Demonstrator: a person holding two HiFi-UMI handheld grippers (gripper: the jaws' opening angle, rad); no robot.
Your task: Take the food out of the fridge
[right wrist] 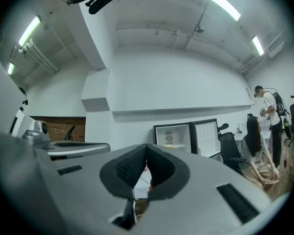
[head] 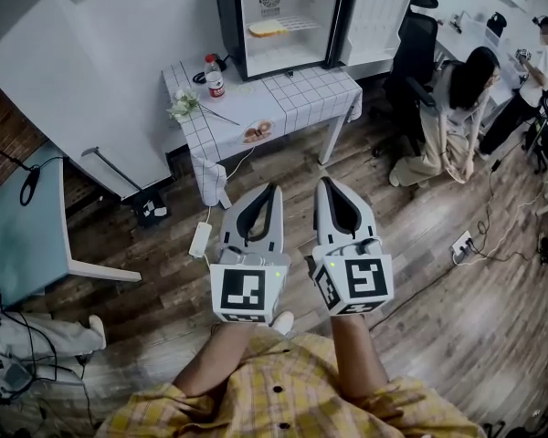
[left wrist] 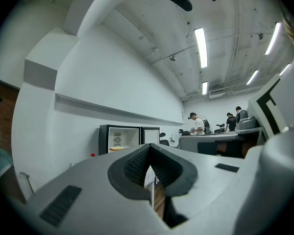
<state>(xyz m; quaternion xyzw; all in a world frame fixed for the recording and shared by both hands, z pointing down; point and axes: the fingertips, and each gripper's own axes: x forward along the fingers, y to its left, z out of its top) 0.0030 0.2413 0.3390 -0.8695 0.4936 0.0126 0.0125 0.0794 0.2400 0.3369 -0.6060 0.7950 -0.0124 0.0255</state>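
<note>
A small black fridge (head: 279, 21) stands on a table with a checked cloth (head: 297, 94), its door (head: 374, 21) swung open to the right. On its wire shelf lies a yellow sandwich-like piece of food (head: 267, 27). The fridge also shows far ahead in the left gripper view (left wrist: 120, 137) and the right gripper view (right wrist: 179, 135). My left gripper (head: 273, 188) and right gripper (head: 323, 182) hang side by side over the wooden floor, well short of the table. Both are shut with nothing between the jaws, which also meet in their own views: left gripper (left wrist: 150, 148), right gripper (right wrist: 147, 147).
On the table stand a red-capped bottle (head: 215, 76), a small flower bunch (head: 183, 106) and a plate of food (head: 257, 132). An office chair (head: 411, 48) and a seated person (head: 452, 108) are right of the table. A teal table (head: 23, 231), a power strip (head: 201, 238) and cables lie around.
</note>
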